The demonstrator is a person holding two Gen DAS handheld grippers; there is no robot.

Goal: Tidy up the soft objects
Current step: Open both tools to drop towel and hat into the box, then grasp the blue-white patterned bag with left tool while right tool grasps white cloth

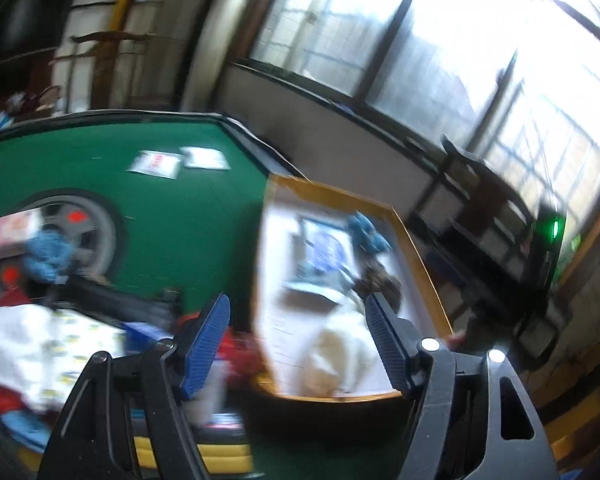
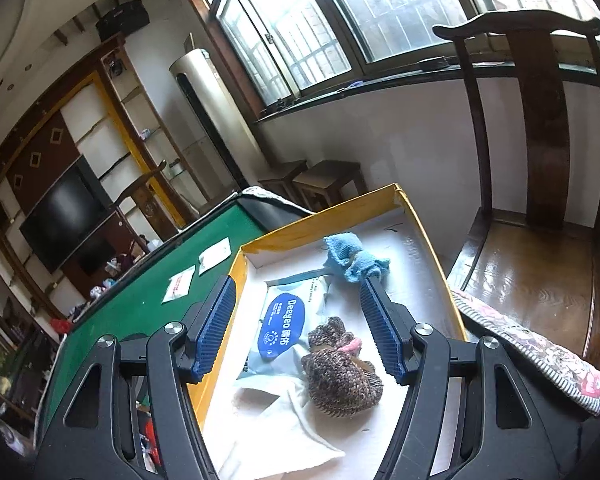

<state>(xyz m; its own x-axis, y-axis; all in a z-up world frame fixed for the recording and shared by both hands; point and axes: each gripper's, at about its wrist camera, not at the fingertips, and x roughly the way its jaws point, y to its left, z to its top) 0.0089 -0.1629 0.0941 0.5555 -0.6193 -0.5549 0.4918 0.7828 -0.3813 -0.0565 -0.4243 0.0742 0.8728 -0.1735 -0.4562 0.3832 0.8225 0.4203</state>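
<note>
Box [image 2: 340, 216] — green table [image 2: 140, 300], windowed room

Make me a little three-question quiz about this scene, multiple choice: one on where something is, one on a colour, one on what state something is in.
1. Where does the brown knitted item lie?
A. On the chair seat
B. Inside the yellow-rimmed box
C. On the green tabletop

2. What colour is the crumpled cloth at the far end of the box?
A. Light blue
B. Red
C. Black

3. How does the right tool stand?
A. Clamped on the cloth
B. Shut with nothing in it
C. Open, holding nothing

Answers:
1. B, it rests on the box's white floor beside the wipes pack.
2. A, it shows light blue against the white floor.
3. C, its blue pads stand apart above the box, touching nothing.
</note>
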